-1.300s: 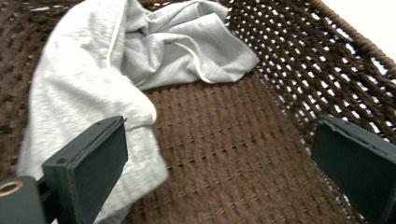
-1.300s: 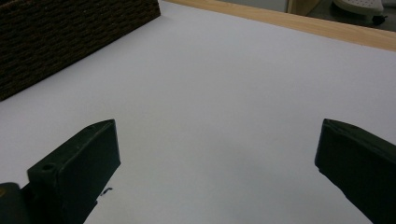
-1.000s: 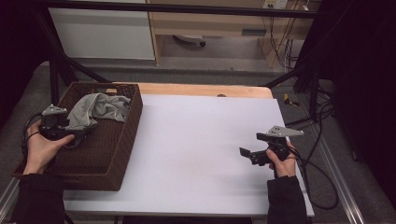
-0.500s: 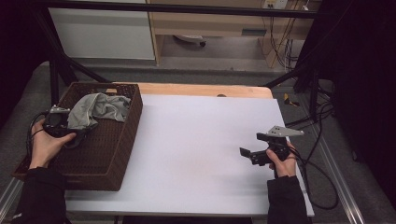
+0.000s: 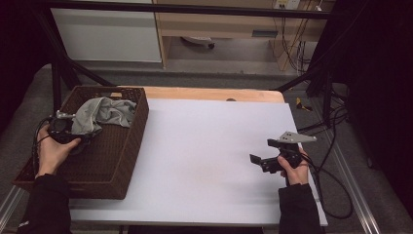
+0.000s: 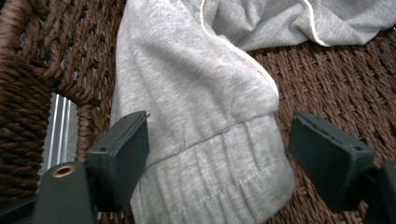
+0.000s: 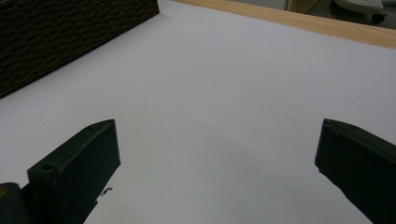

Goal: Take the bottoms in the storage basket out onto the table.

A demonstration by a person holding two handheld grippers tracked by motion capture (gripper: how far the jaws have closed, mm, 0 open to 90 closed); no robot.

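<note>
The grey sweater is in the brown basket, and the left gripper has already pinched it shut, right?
Not quite. The grey sweater is in the brown basket, but the left gripper is open around its cuff, as the left gripper view shows.

garment (image 5: pixel 104 113) in basket (image 5: pixel 124 165) | basket on table (image 5: pixel 204 141), left end

Soft grey jersey cloth garment (image 6: pixel 196 107) with ribbed cuff between the left gripper (image 6: pixel 219 158) jaws, matt black, probably plastic; rough dark-brown woven wicker basket (image 6: pixel 355 74) beneath it; smooth matt white table (image 7: pixel 224 84) ahead of the right gripper (image 7: pixel 217 163), pale wood edge beyond
</note>
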